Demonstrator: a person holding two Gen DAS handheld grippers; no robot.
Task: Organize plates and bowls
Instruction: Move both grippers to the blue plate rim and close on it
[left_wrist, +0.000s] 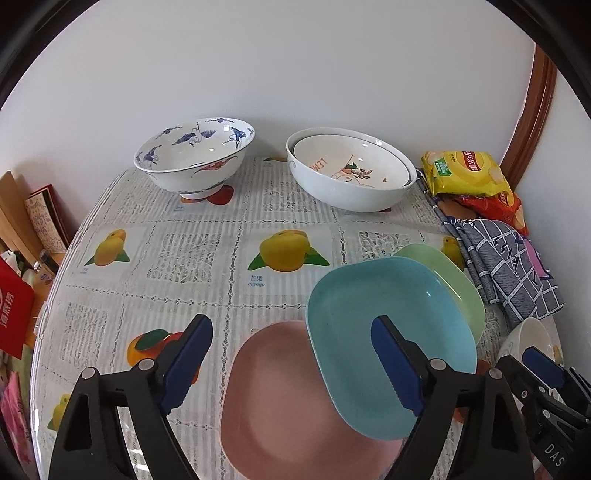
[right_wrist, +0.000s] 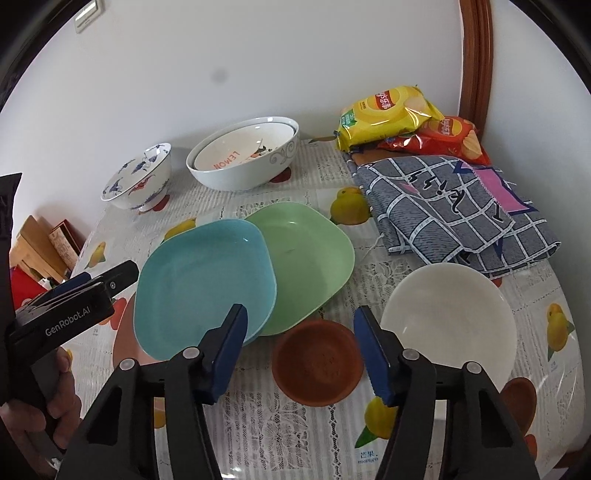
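White walls closed in behind a tabletop (left_wrist: 207, 240) covered with a lacy, fruit-printed plastic cloth. Three shallow square plates lay overlapped near its front: a pink plate (left_wrist: 280, 398) lowest, a blue plate (left_wrist: 384, 332) tilted over its edge, and a green plate (right_wrist: 310, 258) partly under the blue one. Beside them sat a small brown saucer (right_wrist: 317, 362) and a white bowl (right_wrist: 447, 321); at the back stood a blue-patterned bowl (left_wrist: 195, 155) and a white bowl with a smaller lemon-printed bowl (left_wrist: 351, 162) nested inside.

The left gripper (left_wrist: 291, 365) hung over the seam between pink and blue plates, its fingers spread apart with nothing clamped. The right gripper (right_wrist: 299, 354) hovered above the brown saucer, fingers parted wide and not pressing on anything.

The coloured plates looked like light, stiff plastic, smooth and likely slippery, so a pinch on a raised rim seemed the safest hold; the blue plate's lifted edge offered the easiest purchase. The bowls looked ceramic, heavier and breakable, best taken by the rim wall.

Much of the pink plate was hidden under the blue plate and the left gripper. A second brown dish at the right view's edge was blocked by the gripper frame, and the nested bowl's print could only be partly read.
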